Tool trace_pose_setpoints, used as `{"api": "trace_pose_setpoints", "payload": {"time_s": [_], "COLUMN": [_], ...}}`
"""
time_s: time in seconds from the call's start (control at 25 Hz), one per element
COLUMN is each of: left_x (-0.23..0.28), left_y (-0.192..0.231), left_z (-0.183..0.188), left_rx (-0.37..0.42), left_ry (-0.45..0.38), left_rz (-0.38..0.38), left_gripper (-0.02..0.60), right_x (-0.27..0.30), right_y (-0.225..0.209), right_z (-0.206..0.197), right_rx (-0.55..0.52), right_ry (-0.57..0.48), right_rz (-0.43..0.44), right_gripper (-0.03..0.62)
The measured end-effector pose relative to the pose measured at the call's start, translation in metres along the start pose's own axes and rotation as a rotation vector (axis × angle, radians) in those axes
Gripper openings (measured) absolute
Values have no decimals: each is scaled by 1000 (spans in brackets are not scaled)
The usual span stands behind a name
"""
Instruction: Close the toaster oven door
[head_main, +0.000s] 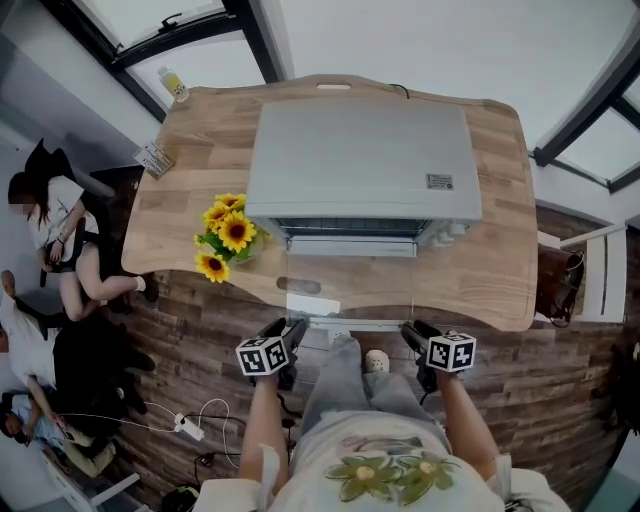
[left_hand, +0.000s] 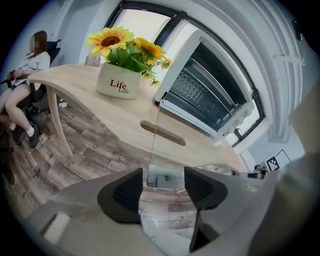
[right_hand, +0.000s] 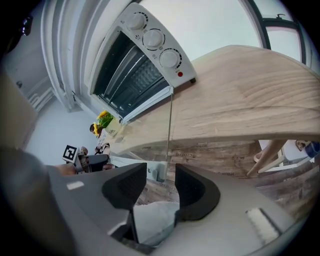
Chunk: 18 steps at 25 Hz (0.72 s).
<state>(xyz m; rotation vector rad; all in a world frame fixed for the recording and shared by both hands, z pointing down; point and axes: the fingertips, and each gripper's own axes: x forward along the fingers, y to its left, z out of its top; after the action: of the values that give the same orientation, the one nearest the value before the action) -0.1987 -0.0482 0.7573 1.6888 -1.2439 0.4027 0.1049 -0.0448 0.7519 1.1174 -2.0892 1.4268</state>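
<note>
A silver toaster oven (head_main: 360, 160) stands on the wooden table (head_main: 490, 270). Its glass door (head_main: 350, 285) hangs open, lying flat toward me over the table's front edge, and the door's handle (head_main: 345, 323) runs across just past that edge. My left gripper (head_main: 292, 331) sits at the handle's left end and my right gripper (head_main: 408, 331) at its right end. In the left gripper view the left gripper (left_hand: 163, 182) is open, with the handle's end bracket (left_hand: 164, 178) showing in the gap. In the right gripper view the right gripper (right_hand: 161, 180) is open too, below the oven's dials (right_hand: 152, 38).
A white pot of sunflowers (head_main: 228, 240) stands left of the oven. A bottle (head_main: 174, 85) and a small box (head_main: 155, 158) sit at the table's far left. People sit at the left (head_main: 60, 230). A power strip with cables (head_main: 188, 428) lies on the floor.
</note>
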Motion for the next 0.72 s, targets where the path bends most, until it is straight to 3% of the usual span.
{"api": "trace_pose_setpoints", "payload": {"time_s": [0.12,0.4,0.72], "left_x": [3,6,5], "left_y": [0,4,3], "left_z": [0,0,0], "left_rx": [-24,-1,5], "left_ry": [-6,16,37], "left_rz": [-24,-20,-18], "left_gripper": [267,193,190], "right_x": [3,6,4], "right_y": [-1,2,4], "right_z": [-3,-5,-5], "right_rx": [7,33,22], "right_ry": [4,5,-6], "right_rz": [11,39,18], "right_gripper": [162,110,97]}}
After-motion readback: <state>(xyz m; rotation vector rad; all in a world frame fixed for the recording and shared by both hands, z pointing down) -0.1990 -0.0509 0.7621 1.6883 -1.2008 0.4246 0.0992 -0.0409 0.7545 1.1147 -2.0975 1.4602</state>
